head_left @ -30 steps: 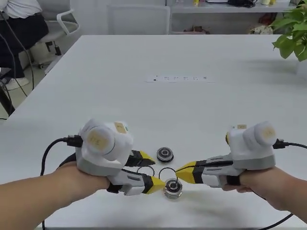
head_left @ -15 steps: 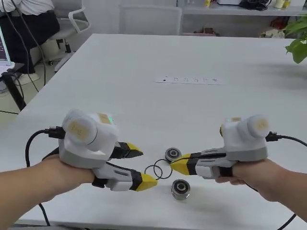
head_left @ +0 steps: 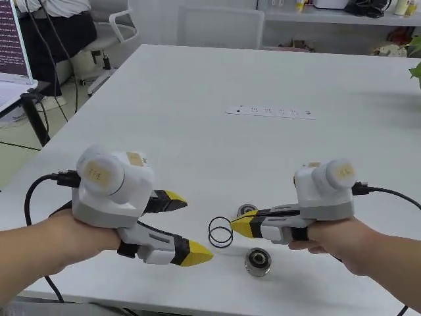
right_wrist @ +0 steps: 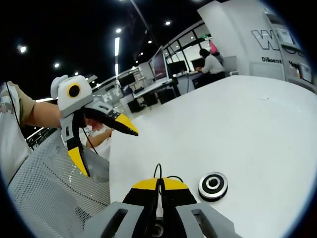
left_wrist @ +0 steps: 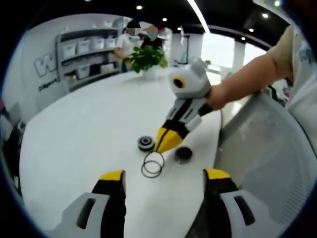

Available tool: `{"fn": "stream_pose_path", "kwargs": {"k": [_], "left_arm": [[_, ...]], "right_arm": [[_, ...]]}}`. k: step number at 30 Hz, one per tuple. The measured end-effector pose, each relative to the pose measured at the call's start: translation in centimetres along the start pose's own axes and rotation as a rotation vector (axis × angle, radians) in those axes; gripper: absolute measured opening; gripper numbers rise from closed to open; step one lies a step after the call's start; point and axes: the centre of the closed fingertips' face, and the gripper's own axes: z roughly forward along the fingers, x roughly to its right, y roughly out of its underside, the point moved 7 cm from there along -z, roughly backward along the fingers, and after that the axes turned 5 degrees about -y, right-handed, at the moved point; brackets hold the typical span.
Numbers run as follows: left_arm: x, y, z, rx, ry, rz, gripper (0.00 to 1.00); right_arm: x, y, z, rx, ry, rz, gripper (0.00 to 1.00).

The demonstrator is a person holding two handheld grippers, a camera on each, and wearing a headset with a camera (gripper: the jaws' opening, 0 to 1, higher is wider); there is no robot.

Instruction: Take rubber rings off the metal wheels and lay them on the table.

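Two thin black rubber rings (head_left: 220,232) overlap on the white table (head_left: 217,145). My right gripper (head_left: 238,226) is shut, with a ring's edge (right_wrist: 157,171) caught between its yellow tips. One metal wheel (head_left: 247,210) peeks out just behind that gripper, and another (head_left: 258,261) stands in front of it near the table edge. My left gripper (head_left: 187,225) is open to the left of the rings, with nothing in its jaws. In the left gripper view the rings (left_wrist: 152,165) lie beyond my open left gripper (left_wrist: 163,174), and the two wheels (left_wrist: 146,143) (left_wrist: 184,153) flank the right gripper (left_wrist: 167,141).
A white power strip (head_left: 266,112) lies mid-table. The table's near edge runs close below the front wheel. Office chairs (head_left: 220,26) stand at the far end, a screen (head_left: 13,46) at the left. A plant (left_wrist: 146,57) sits at a far corner.
The right gripper slid left away from the front wheel, and the ring at its tip now overlaps the other ring. The left gripper drew back from the wheel. The head camera shifted.
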Motion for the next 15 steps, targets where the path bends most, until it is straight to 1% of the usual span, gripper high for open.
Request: {"fn": "stream_pose_path", "kwargs": {"k": [7, 12, 15], "left_arm": [[0.00, 0.29, -0.12, -0.002, -0.002, -0.011, 0.66], [-0.18, 0.39, -0.08, -0.005, -0.004, -0.018, 0.67], [-0.23, 0.44, -0.07, -0.007, -0.005, -0.019, 0.67]], "right_arm": [[0.36, 0.47, 0.71, -0.026, 0.012, 0.007, 0.00], [0.61, 0.72, 0.86, -0.035, 0.023, 0.011, 0.00], [0.82, 0.98, 0.91, -0.050, 0.034, 0.010, 0.00]]}}
